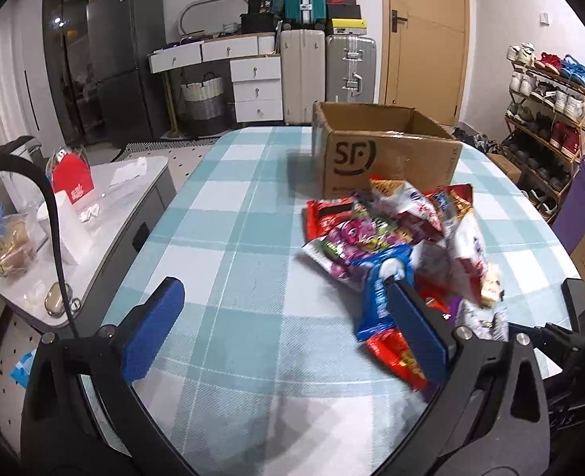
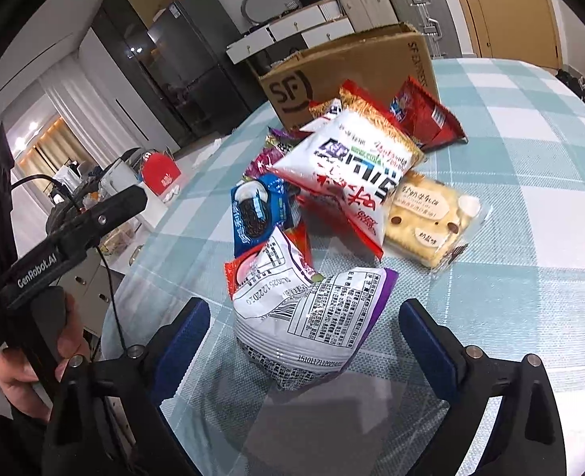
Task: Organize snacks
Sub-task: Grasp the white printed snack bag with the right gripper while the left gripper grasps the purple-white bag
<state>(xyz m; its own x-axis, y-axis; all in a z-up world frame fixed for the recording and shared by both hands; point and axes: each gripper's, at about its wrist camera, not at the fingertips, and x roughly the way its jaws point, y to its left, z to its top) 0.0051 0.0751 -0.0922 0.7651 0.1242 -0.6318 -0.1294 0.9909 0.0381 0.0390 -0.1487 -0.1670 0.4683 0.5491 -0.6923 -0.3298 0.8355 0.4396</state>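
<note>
Teal-and-white checked cloth covers the rounded surface, soft and woven, so anything dragged could ruck it. Beyond both claws stands the open brown corrugated cardboard box, stiff-walled, printed with black letters, apparently empty as far as its inside shows. Between box and claws lies the heap of glossy crinkled snack packets, overlapping and slippery; lifting one may tip its neighbours off the pile. The right claw stands wide, blue padded fingers either side of the puffy white foil packet with purple edge and printed label, not yet pressing it; pinched hard, its air-filled skin could burst or squirt free. The flat clear-wrapped cream biscuit pack lies ahead and right, brittle inside. The left claw is wide and empty over bare cloth, its right finger just beside the blue sandwich-biscuit sachet.
</note>
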